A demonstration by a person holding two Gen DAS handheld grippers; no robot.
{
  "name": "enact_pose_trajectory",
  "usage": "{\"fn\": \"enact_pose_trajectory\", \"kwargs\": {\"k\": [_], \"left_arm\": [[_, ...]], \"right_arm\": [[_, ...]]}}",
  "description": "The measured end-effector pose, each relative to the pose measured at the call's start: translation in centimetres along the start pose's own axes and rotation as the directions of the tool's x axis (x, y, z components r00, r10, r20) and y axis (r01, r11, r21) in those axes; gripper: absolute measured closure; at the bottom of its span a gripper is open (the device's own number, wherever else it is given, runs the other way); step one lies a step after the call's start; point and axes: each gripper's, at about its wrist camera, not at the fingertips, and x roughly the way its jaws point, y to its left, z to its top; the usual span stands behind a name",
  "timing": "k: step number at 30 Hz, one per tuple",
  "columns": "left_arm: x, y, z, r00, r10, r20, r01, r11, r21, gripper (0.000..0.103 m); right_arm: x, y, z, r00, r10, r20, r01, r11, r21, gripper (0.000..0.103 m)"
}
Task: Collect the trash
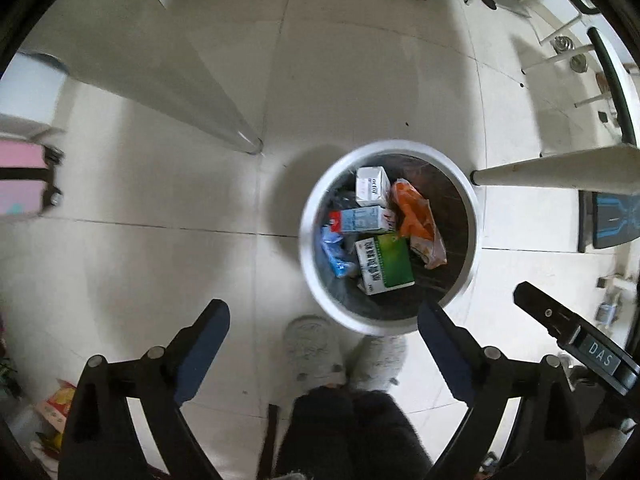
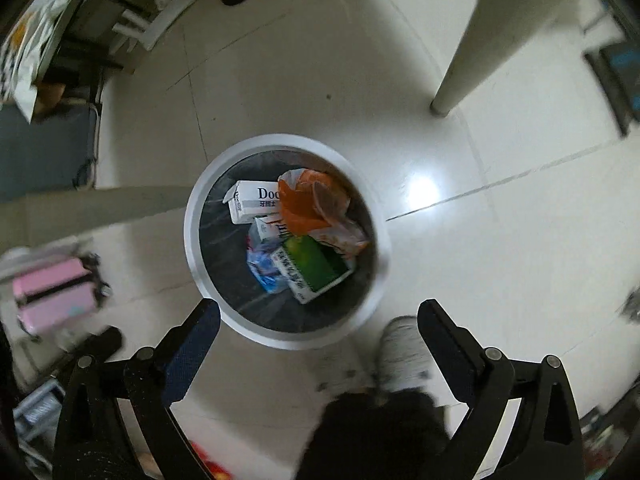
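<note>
Below, a round white-rimmed trash bin (image 1: 390, 236) holds a green-and-white carton (image 1: 385, 265) and a crumpled orange wrapper (image 1: 418, 222). Both the left gripper (image 1: 324, 318) and right gripper (image 2: 319, 318) hang above it, fingers spread wide and holding nothing.

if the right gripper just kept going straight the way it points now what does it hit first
Probably the trash bin, near its front rim: the open right gripper points down at it with nothing between. Slightly farther in, the green and white box would come first. Depth is unclear.

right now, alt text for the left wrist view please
A round white bin on a pale tiled floor holds a green box, two white cartons, an orange wrapper and a blue wrapper. The open, empty left gripper hangs above it, over the person's grey slippers.
</note>
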Motion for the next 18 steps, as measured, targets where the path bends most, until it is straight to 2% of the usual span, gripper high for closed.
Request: {"fn": "enact_pose_trajectory", "kwargs": {"k": [3,7,13,18], "left_arm": [[-3.2,-0.3,-1.7,1.0,0.014,0.027,-0.015,1.0,0.006,0.007],[-8.8,-1.5,-4.5,0.998,0.033,0.061,-0.035,0.999,0.04,0.007],[-17.8,-2.7,-7.9,0.992,0.02,0.121,-0.028,0.997,0.067,0.007],[-25.1,-3.2,-10.0,0.983,-0.008,0.185,-0.006,0.997,0.078,0.007]], "right_arm": [[-3.9,0.7,-1.6,0.999,-0.04,0.032,0.042,0.998,-0.056,0.003],[-10.6,1.8,-4.1,0.996,-0.047,0.075,0.056,0.99,-0.129,0.003],[-22.1,2.4,-7.8,0.989,-0.017,0.146,0.047,0.979,-0.2,0.003],[-30.6,2.8,-10.9,0.988,0.036,0.153,0.001,0.972,-0.235,0.003]]}}
